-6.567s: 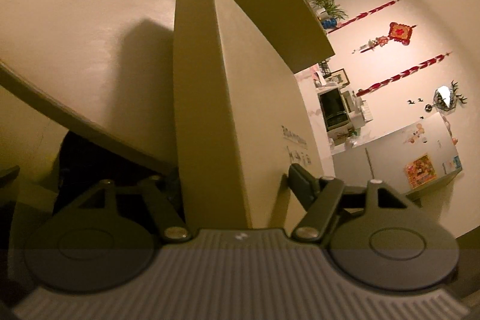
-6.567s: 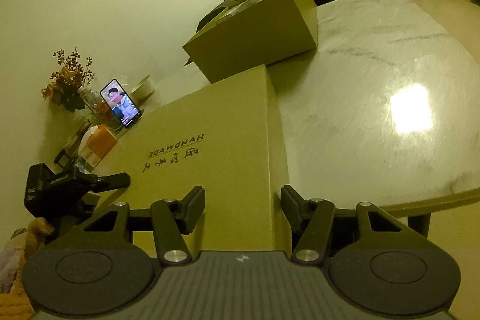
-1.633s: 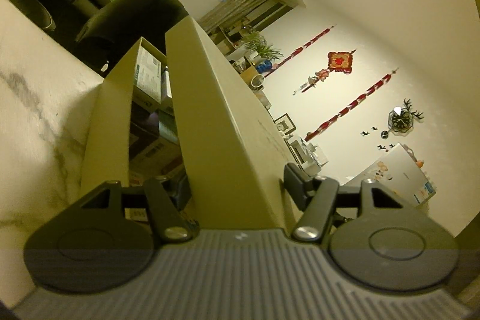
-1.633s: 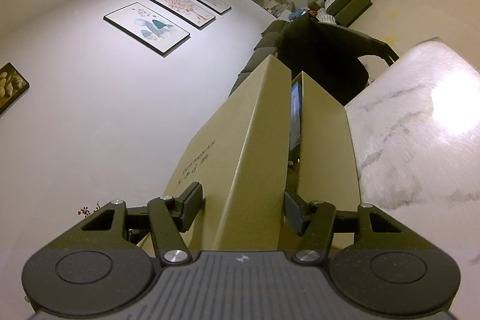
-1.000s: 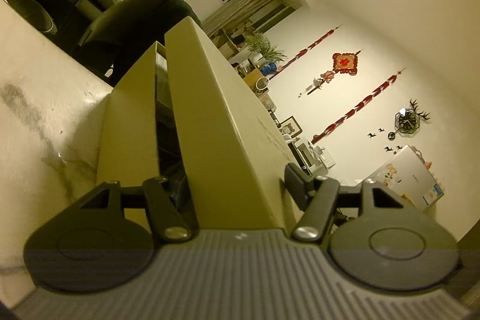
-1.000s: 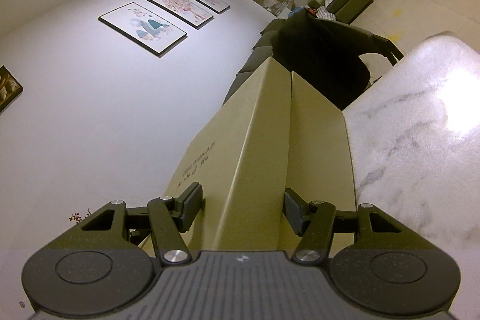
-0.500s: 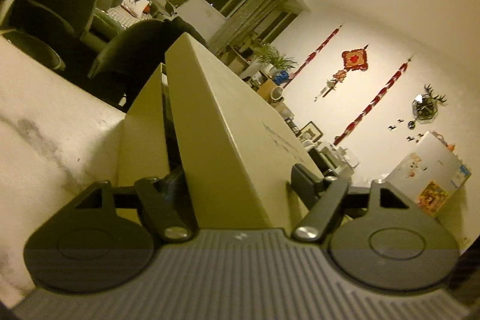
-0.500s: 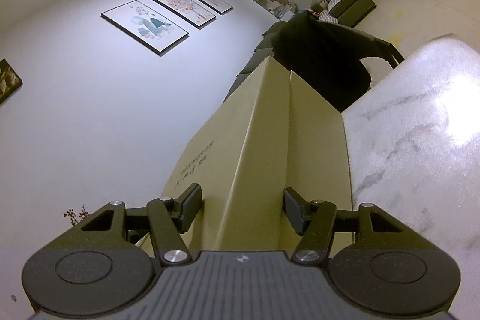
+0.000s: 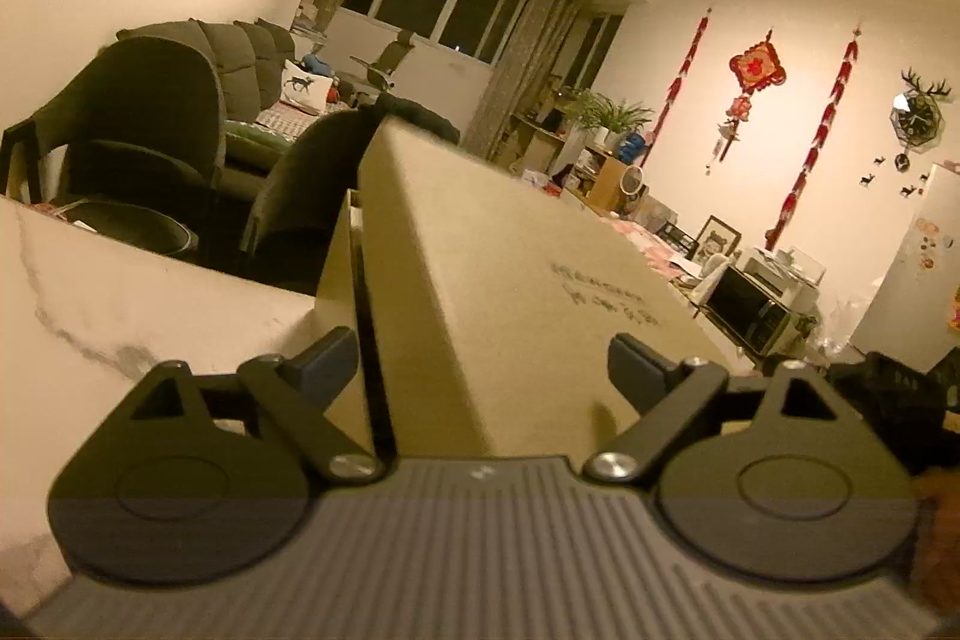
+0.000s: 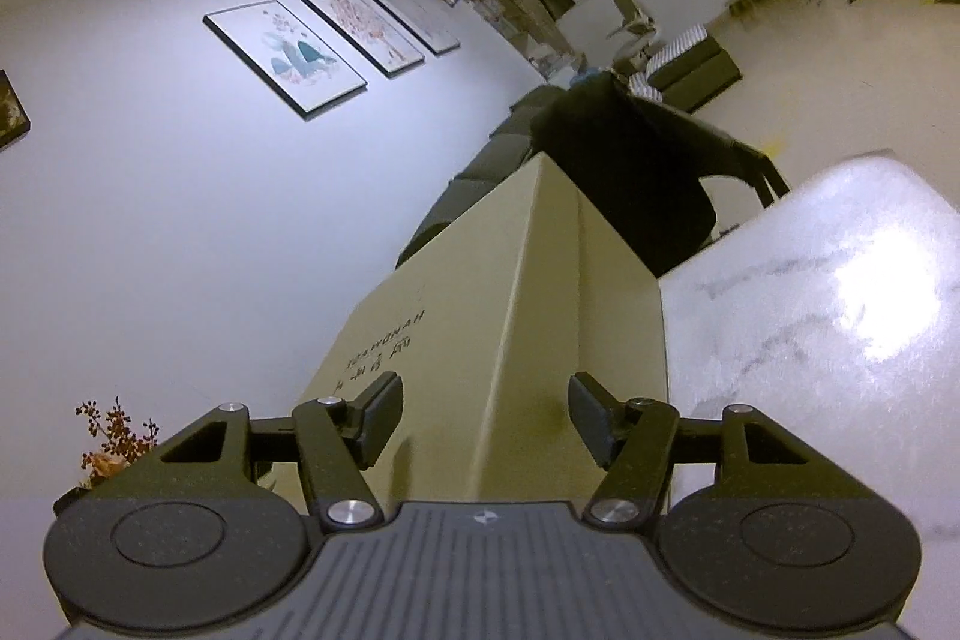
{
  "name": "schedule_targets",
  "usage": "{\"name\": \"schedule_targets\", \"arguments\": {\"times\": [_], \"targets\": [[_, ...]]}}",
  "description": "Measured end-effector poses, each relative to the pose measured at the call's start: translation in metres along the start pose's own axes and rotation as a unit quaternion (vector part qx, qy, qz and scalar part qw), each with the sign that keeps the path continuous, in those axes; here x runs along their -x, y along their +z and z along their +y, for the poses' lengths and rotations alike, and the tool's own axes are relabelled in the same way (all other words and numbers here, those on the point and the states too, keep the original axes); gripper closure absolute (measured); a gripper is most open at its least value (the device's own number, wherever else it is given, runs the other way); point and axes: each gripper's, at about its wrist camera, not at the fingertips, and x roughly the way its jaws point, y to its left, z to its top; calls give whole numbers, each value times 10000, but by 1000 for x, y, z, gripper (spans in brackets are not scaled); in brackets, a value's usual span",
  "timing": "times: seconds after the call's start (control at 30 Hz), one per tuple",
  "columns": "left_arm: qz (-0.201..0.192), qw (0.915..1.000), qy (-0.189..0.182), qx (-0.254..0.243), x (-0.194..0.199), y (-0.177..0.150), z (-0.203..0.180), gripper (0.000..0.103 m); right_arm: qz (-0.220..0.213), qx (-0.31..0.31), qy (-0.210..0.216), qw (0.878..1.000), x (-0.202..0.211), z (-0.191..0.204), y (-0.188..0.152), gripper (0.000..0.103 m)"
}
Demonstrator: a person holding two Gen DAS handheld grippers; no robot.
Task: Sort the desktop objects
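Note:
A tan cardboard lid point(image 9: 516, 280) with printed lettering sits over an open cardboard box point(image 9: 337, 274) on the white marble table point(image 9: 120, 316). My left gripper point(image 9: 480, 370) straddles the lid's near edge; its jaws stand wide, with a gap showing at the right finger point(image 9: 636, 370). In the right wrist view the same lid point(image 10: 456, 340) lies over the box wall point(image 10: 618, 304). My right gripper point(image 10: 483, 415) is shut on the lid's edge, a finger on each face.
Dark chairs point(image 9: 150, 130) stand behind the table's far edge. A black bowl point(image 9: 126, 226) sits at the table's far left. Bare marble point(image 10: 840, 316) lies right of the box. A flower arrangement point(image 10: 114, 436) is at lower left in the right wrist view.
The lid came down onto the box, closing the gap that showed its contents. My left gripper's jaws opened wider and the left view levelled out. The right gripper kept its hold.

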Motion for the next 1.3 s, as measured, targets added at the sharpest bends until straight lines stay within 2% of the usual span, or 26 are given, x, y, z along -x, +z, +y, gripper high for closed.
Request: {"name": "schedule_targets", "arguments": {"times": [0.2,0.4,0.57,0.67,0.77,0.83,0.97,1.3], "targets": [[119,9991,-232,338,3,-8,16,7,28,283,-57,9996,9,5,-8,26],[171,9959,-418,786,0,-14,23,9,78,335,-169,9993,9,2,-18,26],[157,9946,-533,877,1,-19,22,10,218,197,-169,9994,7,-5,-28,26],[111,9936,-576,962,1,-21,25,13,267,258,-204,9991,3,-4,-33,27],[69,9913,-609,1163,4,-22,31,21,277,263,-197,9991,1,-1,-35,28],[153,9914,-529,1190,2,-23,33,26,319,281,-138,9990,1,4,-35,32],[126,9921,-424,1175,-1,-24,30,27,139,597,-263,9978,2,23,-34,32],[100,9904,-321,1338,-4,-15,28,27,43,301,-240,9992,1,21,-18,35]]}}
